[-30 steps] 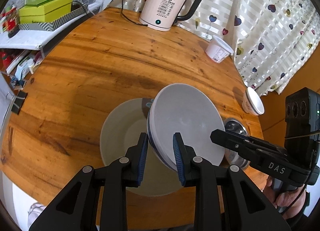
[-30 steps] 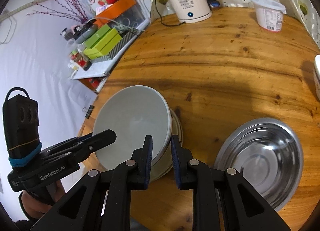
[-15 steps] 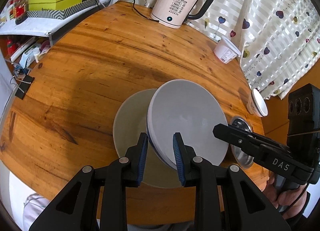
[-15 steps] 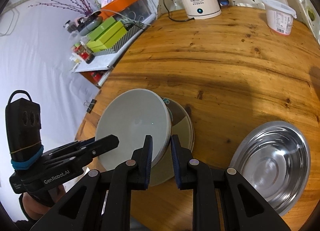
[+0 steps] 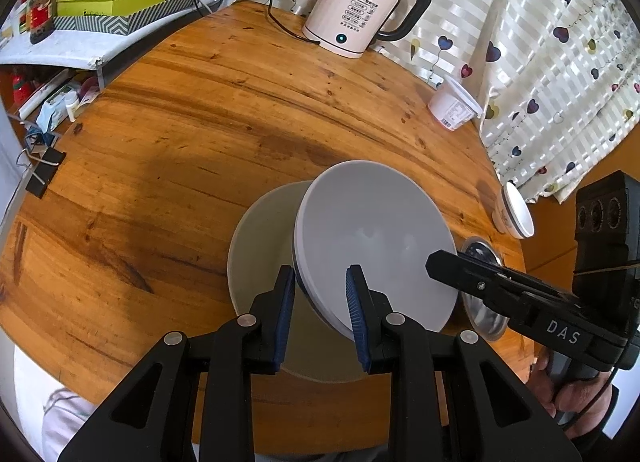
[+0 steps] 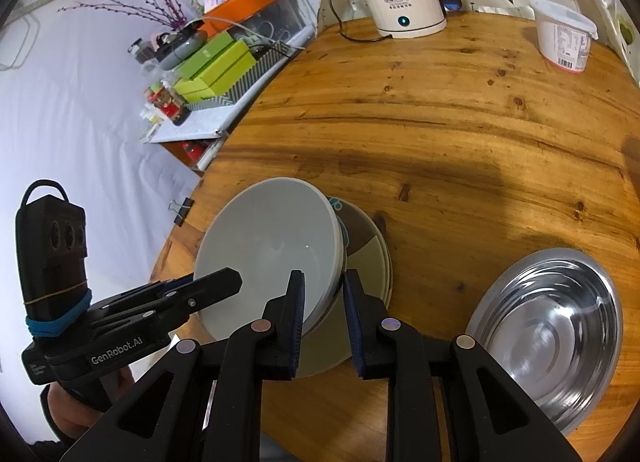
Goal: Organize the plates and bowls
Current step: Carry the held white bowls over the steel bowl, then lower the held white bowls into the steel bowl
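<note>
Nearest in both wrist views, a pale grey bowl [image 5: 372, 246] is pinched by its rim from two sides. The left gripper [image 5: 320, 302] is closed on the near-left part of the rim, one pad inside the bowl and one outside. The right gripper [image 6: 322, 308] bites the rim the same way from the opposite side. The bowl hangs tilted above a flat plate [image 6: 360, 262] that lies on the wooden surface [image 5: 200, 122].

The bowl looks like glazed ceramic: stiff, fairly heavy for its size, smooth enough to slip, and likely to chip if dropped or knocked against the plate. The rim is the only place thin enough for the pads, so two opposed grips seem sensible, and the bowl should be kept level as it goes down.

To the right sits a steel bowl [image 6: 552, 334], probably light, tough and slick, also best taken by its thin rim.

Farther off, on the right, are a small cup [image 5: 516, 214] and a white tub [image 5: 454, 106]. At the far edge stands a kettle [image 5: 360, 14].
</note>
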The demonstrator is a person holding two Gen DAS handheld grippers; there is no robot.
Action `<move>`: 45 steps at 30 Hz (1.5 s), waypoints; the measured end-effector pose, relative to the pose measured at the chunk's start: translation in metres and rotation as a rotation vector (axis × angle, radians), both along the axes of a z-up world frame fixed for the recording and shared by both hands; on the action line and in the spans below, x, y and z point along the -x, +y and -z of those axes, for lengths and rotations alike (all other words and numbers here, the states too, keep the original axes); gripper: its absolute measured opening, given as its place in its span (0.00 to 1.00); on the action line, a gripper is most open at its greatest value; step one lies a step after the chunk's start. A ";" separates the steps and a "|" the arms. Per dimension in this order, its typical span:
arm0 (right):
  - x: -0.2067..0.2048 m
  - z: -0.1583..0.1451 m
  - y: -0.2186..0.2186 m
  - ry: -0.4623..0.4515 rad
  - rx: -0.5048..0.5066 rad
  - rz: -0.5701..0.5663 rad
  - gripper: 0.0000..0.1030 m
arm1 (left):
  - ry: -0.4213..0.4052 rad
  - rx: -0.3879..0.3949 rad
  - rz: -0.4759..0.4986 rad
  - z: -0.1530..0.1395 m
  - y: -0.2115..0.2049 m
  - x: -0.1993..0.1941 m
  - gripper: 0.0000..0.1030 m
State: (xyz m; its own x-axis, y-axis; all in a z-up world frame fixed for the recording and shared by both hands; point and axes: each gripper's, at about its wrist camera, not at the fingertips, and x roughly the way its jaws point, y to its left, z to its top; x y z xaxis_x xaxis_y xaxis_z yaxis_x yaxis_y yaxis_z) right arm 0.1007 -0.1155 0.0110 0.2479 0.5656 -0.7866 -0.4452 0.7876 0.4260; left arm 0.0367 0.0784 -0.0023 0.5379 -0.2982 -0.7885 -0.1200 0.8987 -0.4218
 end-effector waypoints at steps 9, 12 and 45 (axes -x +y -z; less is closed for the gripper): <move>-0.001 -0.010 -0.010 -0.025 -0.011 0.031 0.20 | -0.005 -0.015 0.028 -0.011 -0.011 -0.007 0.26; -0.003 -0.018 -0.017 -0.035 -0.015 0.050 0.20 | -0.007 -0.021 0.052 -0.017 -0.020 -0.015 0.26; 0.026 -0.001 -0.182 0.041 -0.027 0.405 0.20 | 0.040 -0.039 0.404 -0.005 -0.174 -0.049 0.26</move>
State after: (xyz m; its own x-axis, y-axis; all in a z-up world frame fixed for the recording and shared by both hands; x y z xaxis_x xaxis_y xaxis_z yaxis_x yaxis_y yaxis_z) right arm 0.0745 -0.2978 0.0118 0.4236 0.4487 -0.7869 -0.0829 0.8842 0.4596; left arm 0.0861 -0.0952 0.0027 0.3519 -0.4485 -0.8216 0.2302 0.8922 -0.3885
